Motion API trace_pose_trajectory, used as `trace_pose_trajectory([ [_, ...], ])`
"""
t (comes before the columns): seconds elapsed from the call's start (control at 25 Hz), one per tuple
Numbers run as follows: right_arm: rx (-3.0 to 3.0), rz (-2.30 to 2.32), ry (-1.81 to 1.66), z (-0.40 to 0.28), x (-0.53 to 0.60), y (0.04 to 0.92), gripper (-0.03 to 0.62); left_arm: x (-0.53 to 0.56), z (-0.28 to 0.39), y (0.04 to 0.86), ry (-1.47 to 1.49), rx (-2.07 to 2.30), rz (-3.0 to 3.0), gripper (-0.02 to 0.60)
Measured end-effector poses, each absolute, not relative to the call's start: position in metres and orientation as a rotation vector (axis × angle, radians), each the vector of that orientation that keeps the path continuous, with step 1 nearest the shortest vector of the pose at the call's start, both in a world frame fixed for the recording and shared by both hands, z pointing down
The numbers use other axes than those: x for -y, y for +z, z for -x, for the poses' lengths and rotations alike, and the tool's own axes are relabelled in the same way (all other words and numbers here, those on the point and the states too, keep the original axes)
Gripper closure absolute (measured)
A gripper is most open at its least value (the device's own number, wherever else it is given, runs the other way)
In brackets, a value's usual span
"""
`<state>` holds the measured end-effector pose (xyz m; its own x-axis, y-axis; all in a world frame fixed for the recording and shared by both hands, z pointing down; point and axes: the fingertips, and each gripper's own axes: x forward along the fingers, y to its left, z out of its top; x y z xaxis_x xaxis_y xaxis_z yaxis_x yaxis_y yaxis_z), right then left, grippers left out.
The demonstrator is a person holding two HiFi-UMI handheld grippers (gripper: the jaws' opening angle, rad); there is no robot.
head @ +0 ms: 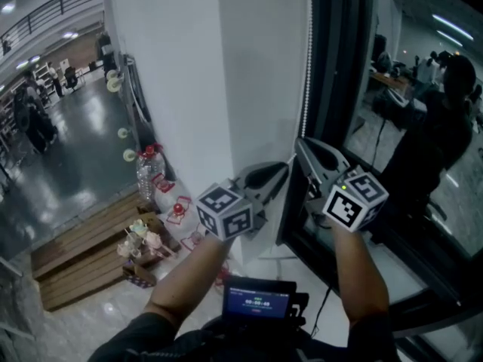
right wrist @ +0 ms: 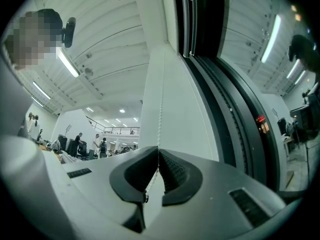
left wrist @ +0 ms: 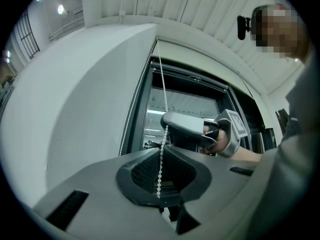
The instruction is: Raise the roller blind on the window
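fingers (left wrist: 142,171) pinching bead chain (left wrist: 164,96), left gripper (left wrist: 162,149) and right gripper (right wrist: 158,150) both

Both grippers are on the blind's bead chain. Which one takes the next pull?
Right, probably. The right gripper is shut on the bead chain higher up than the left gripper, which is also shut on it, so the right has more downward travel.

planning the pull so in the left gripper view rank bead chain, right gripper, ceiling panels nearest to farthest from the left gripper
1. bead chain, clamped by the left gripper
2. right gripper, just beyond, higher up the chain
3. ceiling panels, far overhead
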<state>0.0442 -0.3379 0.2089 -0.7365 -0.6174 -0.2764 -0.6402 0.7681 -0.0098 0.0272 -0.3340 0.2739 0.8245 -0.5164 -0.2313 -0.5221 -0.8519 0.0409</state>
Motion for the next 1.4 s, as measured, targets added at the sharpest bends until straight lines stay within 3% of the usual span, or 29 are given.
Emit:
trace_pose_trajectory([
  [0.44, -2.678, 1.041, 0.151, -0.048, 0.341, 0.206, 0.557, 0.33, -0.011, 0.276, 0.316, -0.946, 2.917, 0.557],
  [0.84, -2.657, 1.08, 0.167, -0.052, 0.343, 0.209, 0.479, 0.327, -0.009, 0.279, 0.298, -0.933, 2.925, 0.557],
  [1.08, -2.634, 1.159, 0.186, -0.061, 0.347, 0.217, 0.398, 0.329, 0.0, 0.284, 0.296, -0.966, 2.922, 0.558],
  [1.4, -2.617, 1.232, 0.214, -0.068, 0.337, 0.227, 0.391, 0.331, 0.017, 0.292, 0.261, -1.037, 2.889, 0.558],
])
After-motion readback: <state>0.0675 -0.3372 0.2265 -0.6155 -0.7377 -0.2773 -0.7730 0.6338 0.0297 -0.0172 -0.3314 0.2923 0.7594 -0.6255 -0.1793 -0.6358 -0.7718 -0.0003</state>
